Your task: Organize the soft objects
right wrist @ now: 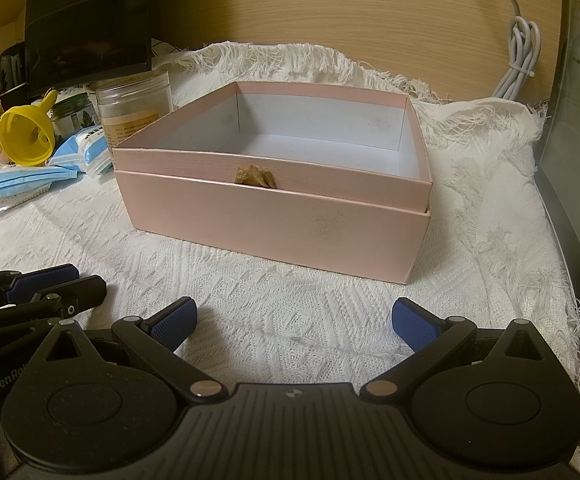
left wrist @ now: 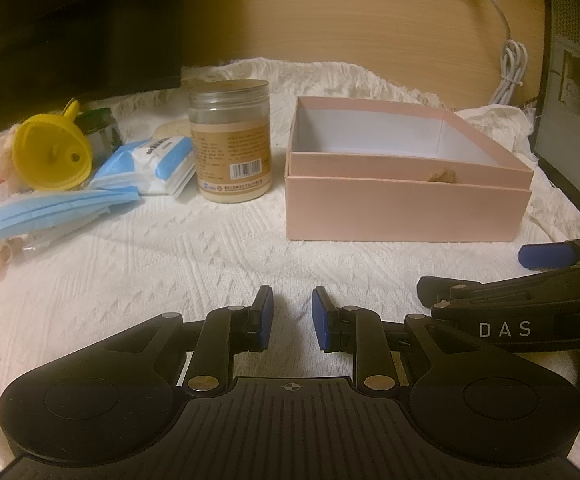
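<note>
An open pink box (left wrist: 406,208) with a white inside stands on the white cloth; it also shows in the right wrist view (right wrist: 274,224) and looks empty. Blue face masks (left wrist: 46,212) and a blue-white tissue pack (left wrist: 150,160) lie in a pile at the left, also seen in the right wrist view as masks (right wrist: 14,186) and pack (right wrist: 88,148). My left gripper (left wrist: 292,312) hovers low over the cloth, partly open and empty. My right gripper (right wrist: 294,320) is wide open and empty in front of the box; it shows at the right of the left wrist view (left wrist: 490,272).
A clear plastic jar (left wrist: 230,140) stands left of the box. A yellow funnel (left wrist: 52,152) and a small green-lidded jar (left wrist: 100,128) sit by the masks. A dark monitor (left wrist: 86,28) is at the back left, a coiled white cable (left wrist: 510,68) at the back right.
</note>
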Motion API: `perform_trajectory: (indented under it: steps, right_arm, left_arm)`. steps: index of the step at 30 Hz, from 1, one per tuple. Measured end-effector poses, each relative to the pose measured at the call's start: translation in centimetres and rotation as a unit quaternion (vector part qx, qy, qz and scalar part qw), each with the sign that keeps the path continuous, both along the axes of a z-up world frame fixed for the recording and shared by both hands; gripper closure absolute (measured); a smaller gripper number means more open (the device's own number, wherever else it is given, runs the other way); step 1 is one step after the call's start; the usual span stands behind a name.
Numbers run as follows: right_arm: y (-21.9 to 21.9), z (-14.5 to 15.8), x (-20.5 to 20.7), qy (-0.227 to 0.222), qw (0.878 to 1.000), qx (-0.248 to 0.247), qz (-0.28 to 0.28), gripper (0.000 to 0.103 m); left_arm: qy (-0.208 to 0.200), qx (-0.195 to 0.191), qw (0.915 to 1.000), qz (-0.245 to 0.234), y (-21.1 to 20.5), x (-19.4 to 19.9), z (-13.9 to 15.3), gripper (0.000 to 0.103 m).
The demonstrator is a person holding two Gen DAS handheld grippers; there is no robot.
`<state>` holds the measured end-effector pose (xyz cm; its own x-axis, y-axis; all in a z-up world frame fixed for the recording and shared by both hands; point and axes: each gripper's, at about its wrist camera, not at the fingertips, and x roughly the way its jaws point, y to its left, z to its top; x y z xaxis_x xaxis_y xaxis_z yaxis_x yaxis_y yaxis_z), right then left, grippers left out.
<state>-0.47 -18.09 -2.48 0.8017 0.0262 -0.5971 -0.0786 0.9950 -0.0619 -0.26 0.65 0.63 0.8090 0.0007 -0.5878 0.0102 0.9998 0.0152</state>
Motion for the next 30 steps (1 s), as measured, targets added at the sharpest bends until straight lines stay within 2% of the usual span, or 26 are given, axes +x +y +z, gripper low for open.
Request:
perform_trajectory:
  steps: [6, 10, 15, 19, 22, 24, 27, 30]
  right_arm:
    - [0.2, -0.1, 0.0, 0.002, 1.000, -0.001, 0.001, 0.000]
    - [0.1, 0.2, 0.7, 0.027, 1.000, -0.002, 0.011, 0.000]
    - [0.2, 1.2, 1.8, 0.083, 0.996, -0.014, 0.030, 0.000]
    - [0.7, 1.3, 1.9, 0.102, 0.994, -0.017, 0.019, 0.000]
    - [1.0, 1.6, 2.6, 0.122, 0.992, -0.020, 0.016, 0.000]
    - [1.8, 2.0, 2.6, 0.120, 0.992, -0.027, 0.010, 0.012]
    - [5.2, 3.5, 1.9, 0.080, 0.994, -0.064, 0.039, 0.012]
    - [8.5, 5.3, 1.7, 0.040, 0.995, -0.067, 0.058, 0.012]
  left_arm:
    - [0.015, -0.002, 0.9998, -0.013, 0.3, 0.4, 0.3, 0.078]
    - [0.050, -0.018, 0.9958, -0.074, 1.6, 0.9, 0.9, 0.078]
    - [0.091, -0.037, 0.9856, -0.138, 4.1, 1.0, 1.6, 0.079]
    - [0.117, -0.082, 0.9725, -0.184, 7.0, 1.3, 2.1, 0.079]
    - [0.136, -0.151, 0.9625, -0.180, 11.0, 2.1, 2.9, 0.079]
    - [0.128, -0.179, 0.9614, -0.165, 13.6, 2.3, 3.9, 0.079]
    - [0.084, -0.181, 0.9712, -0.129, 18.2, 2.4, 6.2, 0.079]
    - [0.042, -0.193, 0.9755, -0.096, 23.4, 3.0, 8.5, 0.079]
